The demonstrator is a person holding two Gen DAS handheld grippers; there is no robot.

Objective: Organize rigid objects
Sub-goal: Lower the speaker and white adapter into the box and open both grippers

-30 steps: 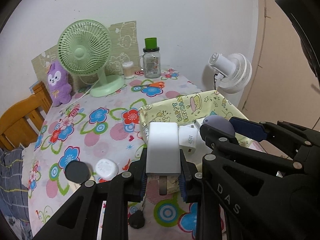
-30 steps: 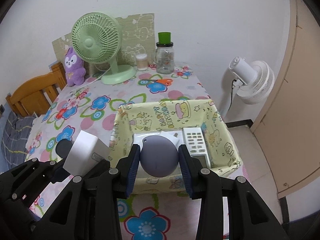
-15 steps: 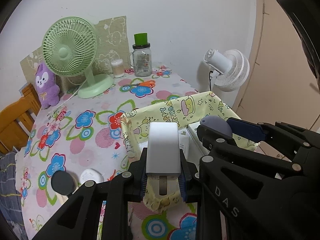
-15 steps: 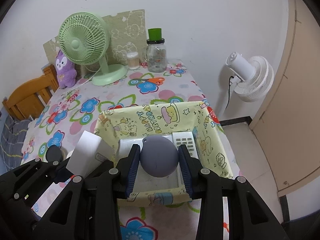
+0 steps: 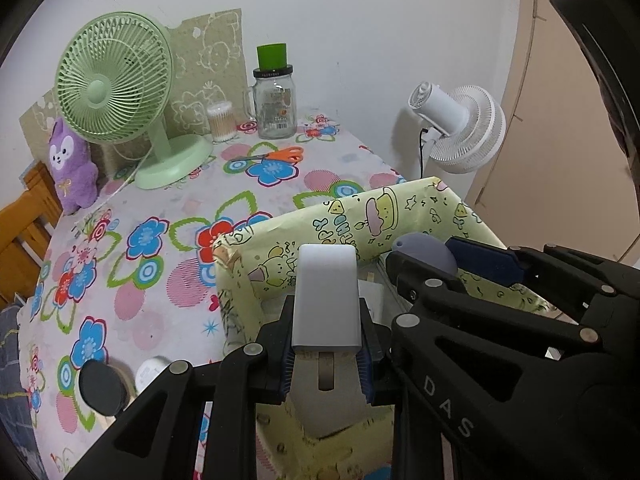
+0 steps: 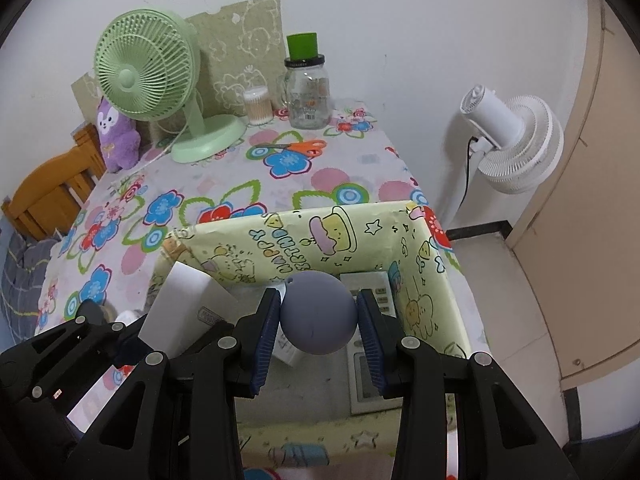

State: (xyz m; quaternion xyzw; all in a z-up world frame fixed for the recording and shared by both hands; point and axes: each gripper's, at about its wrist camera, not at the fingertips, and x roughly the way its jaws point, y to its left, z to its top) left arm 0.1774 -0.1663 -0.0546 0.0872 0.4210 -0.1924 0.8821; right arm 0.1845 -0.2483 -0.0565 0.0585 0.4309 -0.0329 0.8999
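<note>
Holding both loads: my left gripper [image 5: 325,356] clamps a white charger block [image 5: 325,300], my right gripper [image 6: 318,330] squeezes a grey-purple ball [image 6: 318,313]. A second ago both hung short of the yellow box [image 6: 352,240]; now both sit over its inside, lower and closer, so I judge release comes next. The right view shows a white remote [image 6: 370,292] lying on the box floor under the ball; the left view hides it, but shows a small white disc [image 5: 150,370] left on the flowered tablecloth [image 5: 168,220], near left of the box.

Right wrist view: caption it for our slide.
Right gripper holds a grey ball over the yellow box.
</note>
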